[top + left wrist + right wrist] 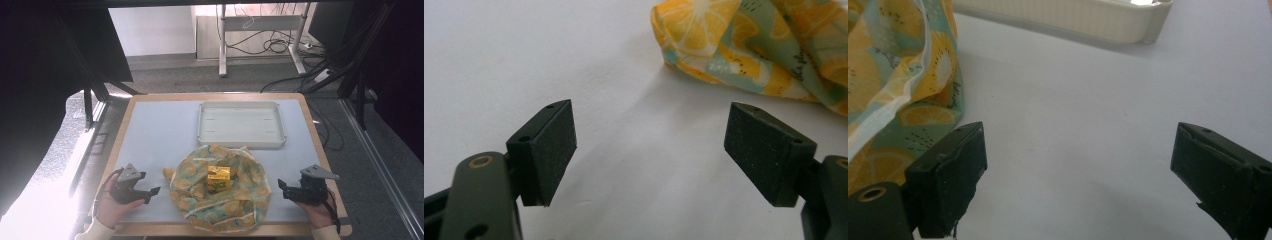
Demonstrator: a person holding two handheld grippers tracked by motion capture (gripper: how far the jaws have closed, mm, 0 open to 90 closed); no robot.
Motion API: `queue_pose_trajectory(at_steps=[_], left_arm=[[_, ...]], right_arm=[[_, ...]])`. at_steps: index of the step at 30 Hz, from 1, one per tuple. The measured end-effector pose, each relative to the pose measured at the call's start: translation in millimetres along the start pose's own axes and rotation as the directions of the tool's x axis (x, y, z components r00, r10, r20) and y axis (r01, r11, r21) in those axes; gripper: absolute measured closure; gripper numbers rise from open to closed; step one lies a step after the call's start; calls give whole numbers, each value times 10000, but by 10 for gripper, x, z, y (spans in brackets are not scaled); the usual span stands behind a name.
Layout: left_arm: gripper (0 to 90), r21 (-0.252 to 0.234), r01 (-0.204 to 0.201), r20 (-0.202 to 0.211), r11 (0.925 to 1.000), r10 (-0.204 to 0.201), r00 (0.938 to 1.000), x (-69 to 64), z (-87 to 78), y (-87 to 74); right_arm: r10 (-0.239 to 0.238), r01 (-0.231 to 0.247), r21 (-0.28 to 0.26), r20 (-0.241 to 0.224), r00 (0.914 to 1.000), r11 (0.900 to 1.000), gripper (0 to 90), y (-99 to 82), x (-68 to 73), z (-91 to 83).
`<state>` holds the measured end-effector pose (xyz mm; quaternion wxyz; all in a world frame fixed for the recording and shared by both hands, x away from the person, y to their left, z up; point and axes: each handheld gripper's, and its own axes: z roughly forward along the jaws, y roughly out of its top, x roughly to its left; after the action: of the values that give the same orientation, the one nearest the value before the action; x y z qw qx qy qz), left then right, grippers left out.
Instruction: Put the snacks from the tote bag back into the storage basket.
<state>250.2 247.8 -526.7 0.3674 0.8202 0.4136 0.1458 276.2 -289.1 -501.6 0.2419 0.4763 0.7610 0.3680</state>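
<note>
From the high view, my left gripper (150, 192) sits at the near left of the pale blue mat (155, 135), held in my left hand (112, 210), with its jaws spread and pointing right toward the cloth. My right gripper (282, 189) sits at the near right, held in my right hand (315, 212), jaws apart and pointing left. Between the two, at the near middle of the mat, lies a crumpled lemon-print cloth (240, 200), teal with yellow citrus slices, spread in a rough round. A small yellow and green carton (219, 179) stands on the middle of the cloth, apart from both grippers. Beyond the cloth, toward the far side, rests a shallow white tray (241, 142), its near rim just beside the cloth's far edge. The mat covers a wooden table (120, 130).

In the left gripper view, my two black jaws stand wide open with nothing between them but bare mat (524, 60). A folded edge of the lemon-print cloth (744, 45) lies ahead at the upper right, clear of the pads (551, 150).

In the right gripper view, my jaws are likewise wide open over bare mat (1088, 130), gripping nothing. The cloth (903, 75) hangs in at the left, just beside my left-hand pad (950, 180); I cannot tell whether it touches. The tray's corner (1108, 20) lies farther off at the top.
</note>
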Motion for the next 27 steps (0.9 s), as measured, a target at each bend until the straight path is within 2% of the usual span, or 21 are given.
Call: queue_pose_trajectory(at_steps=[9, 14, 27], left_arm=[[207, -30, -217, 115, 9998, 217, 9997, -34, 11, 42], [207, -30, -244, 129, 9997, 244, 9996, -41, 4, 44], [208, 37, -339, 162, 9994, 338, 9993, -55, 11, 50]], right_arm=[[16, -15, 48, -247, 9997, 10000, 90, -4, -24, -10], [-68, 68, 25, -296, 9995, 10000, 102, 6, -11, -61], [-274, 280, 86, -641, 9976, 9996, 118, 63, 19, -60]])
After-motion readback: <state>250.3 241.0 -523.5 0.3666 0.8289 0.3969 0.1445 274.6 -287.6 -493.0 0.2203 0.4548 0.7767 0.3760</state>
